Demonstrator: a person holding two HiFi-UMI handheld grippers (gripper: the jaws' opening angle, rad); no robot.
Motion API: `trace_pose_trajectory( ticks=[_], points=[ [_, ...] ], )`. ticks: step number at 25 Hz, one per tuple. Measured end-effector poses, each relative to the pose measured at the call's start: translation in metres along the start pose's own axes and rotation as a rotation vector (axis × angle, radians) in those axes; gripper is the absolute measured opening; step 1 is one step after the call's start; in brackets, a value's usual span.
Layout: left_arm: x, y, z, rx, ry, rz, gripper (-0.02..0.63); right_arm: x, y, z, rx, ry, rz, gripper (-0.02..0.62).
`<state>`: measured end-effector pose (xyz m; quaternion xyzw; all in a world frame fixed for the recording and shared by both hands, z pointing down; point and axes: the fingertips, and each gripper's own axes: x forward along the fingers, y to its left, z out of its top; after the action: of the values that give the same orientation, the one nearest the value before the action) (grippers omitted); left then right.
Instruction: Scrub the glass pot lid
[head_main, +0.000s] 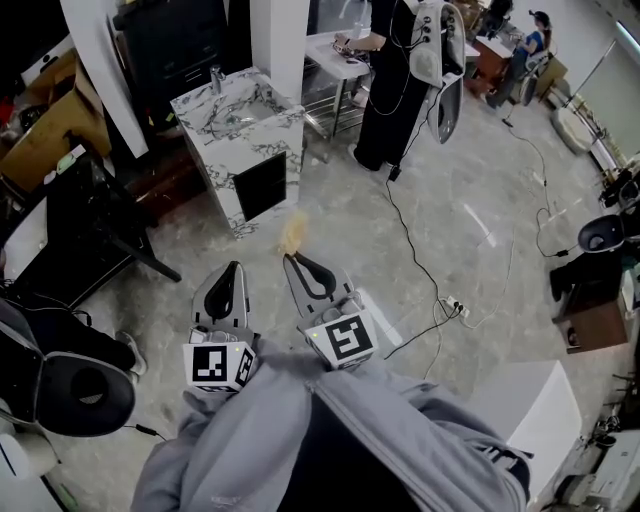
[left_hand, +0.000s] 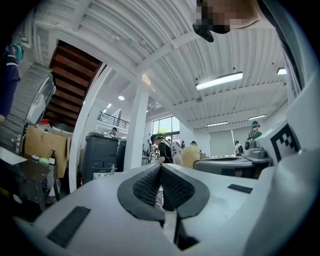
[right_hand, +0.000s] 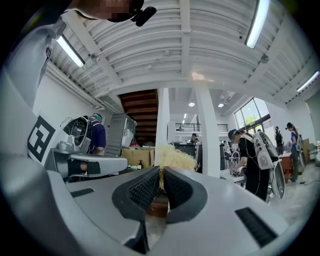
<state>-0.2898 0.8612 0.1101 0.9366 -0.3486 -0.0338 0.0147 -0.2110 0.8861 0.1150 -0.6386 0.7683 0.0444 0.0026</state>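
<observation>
Our right claw (right_hand: 161, 170) is clamped on a pale yellow fibre scrubber (right_hand: 175, 157), which sticks out beyond its tips. Our left claw (left_hand: 161, 167), just beside it, is closed and empty.

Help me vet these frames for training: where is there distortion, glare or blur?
Head view: mild wide-angle bend; the pale yellow fibrous scrubber looks smeared. Left gripper view: heavy fisheye, dark corners, and the white ceiling strip light glares. Right gripper view: same fisheye, scrubber sharper.
</observation>
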Motion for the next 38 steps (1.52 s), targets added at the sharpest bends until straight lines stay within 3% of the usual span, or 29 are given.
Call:
trace_pose_trajectory(
  ticks=[9, 18, 24, 29, 38],
  points=[
    [0.004, -0.007, -0.011, -0.001, 0.002, 0.029, 0.015, -0.006, -0.010, -0.011, 0.031, 0.009, 0.023, 0.044],
    [0.034, 0.025, -0.025, -0.012, 0.017, 0.047, 0.015, 0.028, -0.029, -0.026, 0.054, 0.046, 0.002, 0.044],
    [0.091, 0.072, -0.039, -0.016, 0.032, 0.038, 0.015, 0.093, -0.055, -0.038, 0.020, 0.027, -0.012, 0.044],
    [0.158, 0.134, -0.041, -0.007, 0.039, 0.030, 0.015, 0.175, -0.081, -0.057, 0.055, 0.089, -0.037, 0.044],
    [0.278, 0.218, -0.040, 0.000, 0.055, -0.050, 0.015, 0.291, -0.148, -0.079, 0.076, 0.119, -0.156, 0.044]
  ],
)
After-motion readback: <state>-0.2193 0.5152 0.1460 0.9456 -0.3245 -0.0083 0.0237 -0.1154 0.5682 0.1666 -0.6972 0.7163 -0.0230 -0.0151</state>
